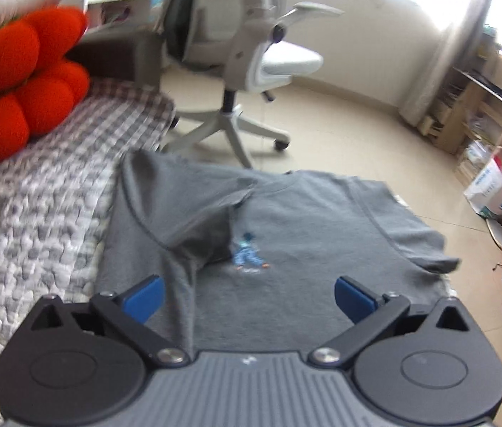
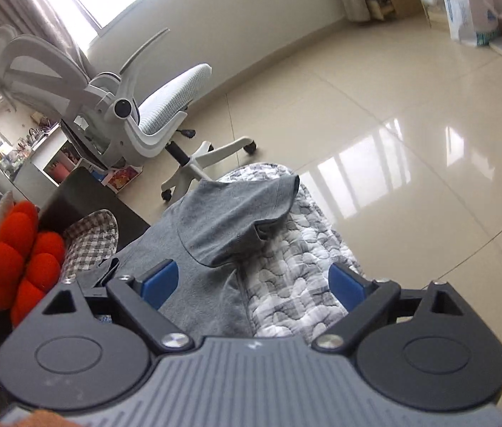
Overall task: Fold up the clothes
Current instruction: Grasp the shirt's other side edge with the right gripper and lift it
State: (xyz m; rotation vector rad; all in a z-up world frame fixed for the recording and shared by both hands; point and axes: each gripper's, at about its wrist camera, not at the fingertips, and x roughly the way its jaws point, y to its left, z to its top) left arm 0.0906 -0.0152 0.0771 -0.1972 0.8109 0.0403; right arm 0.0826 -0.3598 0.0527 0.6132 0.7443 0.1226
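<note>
Grey T-shirt [image 1: 286, 235] on quilted bed [image 1: 30, 220], 2 grippers above it.
Left gripper [image 1: 249, 297] and right gripper [image 2: 252, 286]: jaws spread wide, nothing held. Shirt lies flat, 1 sleeve folded inward, small blue print [image 1: 247, 252] mid-chest. Beyond: red cushion [image 1: 20, 82], white chair [image 2: 116, 106], tiled floor [image 2: 393, 124].

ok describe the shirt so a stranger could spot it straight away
Find the bed with the grey-and-white quilt, near the white office chair. The grey t-shirt lies flat on it, beside an orange cushion; it alone carries a small blue figure print.
</note>
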